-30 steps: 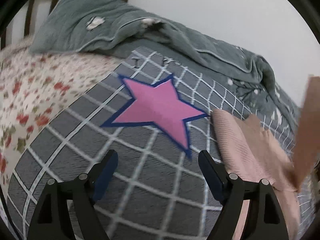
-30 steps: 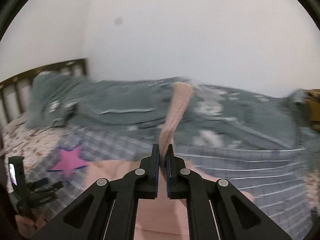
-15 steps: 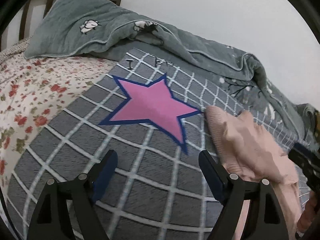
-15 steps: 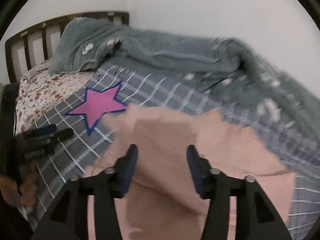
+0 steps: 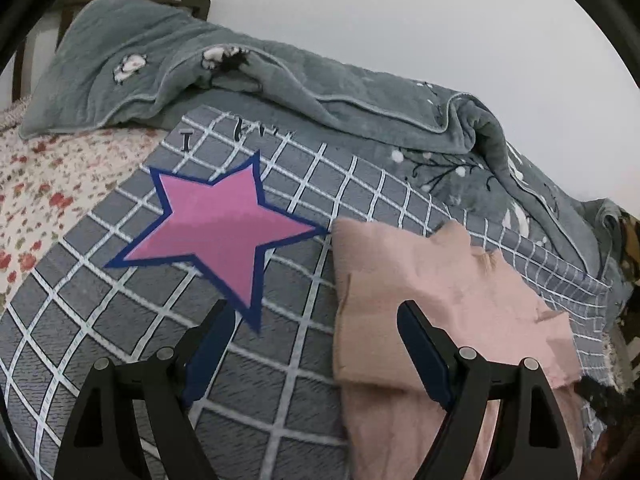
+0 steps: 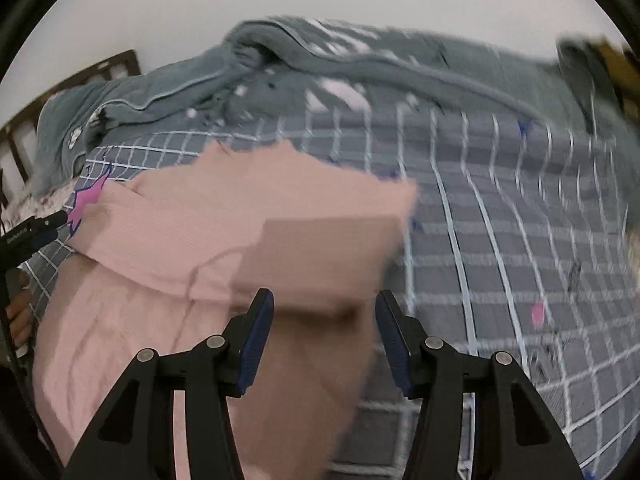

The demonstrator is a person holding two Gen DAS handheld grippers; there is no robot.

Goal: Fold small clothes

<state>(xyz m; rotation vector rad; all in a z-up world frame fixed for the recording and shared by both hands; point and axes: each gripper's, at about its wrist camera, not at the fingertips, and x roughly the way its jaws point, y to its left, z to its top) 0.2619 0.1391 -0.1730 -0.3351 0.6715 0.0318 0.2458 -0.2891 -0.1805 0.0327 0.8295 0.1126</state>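
In the left wrist view, your left gripper hovers with its jaws spread wide and empty over the grey checked bedsheet, beside the pink star print. The pink knitted garment lies folded on the sheet, under the right finger.

In the right wrist view, your right gripper has just been opening; its jaws stand apart above the garment, pinching nothing.

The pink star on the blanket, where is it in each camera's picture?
Left wrist view: the pink star fills the middle left, just left of the pink garment.
Right wrist view: only a tip of the pink star peeks out at the far left edge, mostly hidden behind the pink garment.
Shared landmark: the grey quilt bunched along the wall, also across the top of the right view.
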